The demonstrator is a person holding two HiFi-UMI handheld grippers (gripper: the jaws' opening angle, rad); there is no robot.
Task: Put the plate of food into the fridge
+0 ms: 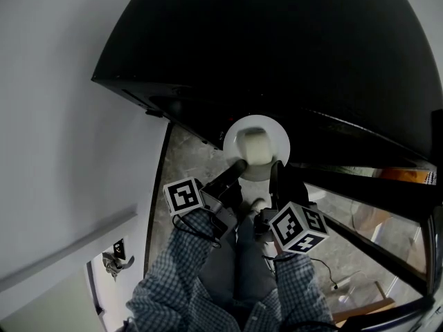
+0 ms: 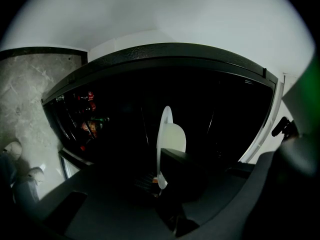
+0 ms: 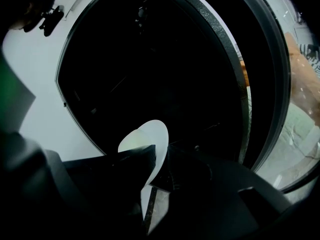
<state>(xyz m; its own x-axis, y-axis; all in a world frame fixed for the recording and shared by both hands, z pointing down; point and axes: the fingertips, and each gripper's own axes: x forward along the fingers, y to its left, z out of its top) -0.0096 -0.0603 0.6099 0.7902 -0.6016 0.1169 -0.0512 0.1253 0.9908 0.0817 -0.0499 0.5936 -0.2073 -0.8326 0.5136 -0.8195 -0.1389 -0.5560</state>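
A white plate [image 1: 232, 135] carrying a pale block of food [image 1: 255, 146] hangs in front of the dark open fridge [image 1: 277, 47]. My left gripper [image 1: 237, 169] is shut on the plate's near left rim. On the near right rim my right gripper [image 1: 277, 173] is shut too. In the left gripper view the plate [image 2: 161, 129] stands edge-on with the food [image 2: 176, 139] to its right, clamped in that gripper [image 2: 161, 170]. The right gripper view shows the plate [image 3: 158, 134] and food [image 3: 131, 142] pinched in the right gripper [image 3: 152, 170]. The fridge's inside is too dark to make out.
The fridge door [image 1: 377, 192] stands open at the right, its shelves holding an orange pack [image 1: 410, 175]. Bottles [image 2: 89, 124] sit on a shelf at the left. Marbled floor [image 1: 185, 168] lies below, a white wall [image 1: 55, 116] at left. The person's shoes [image 2: 12, 151] are close.
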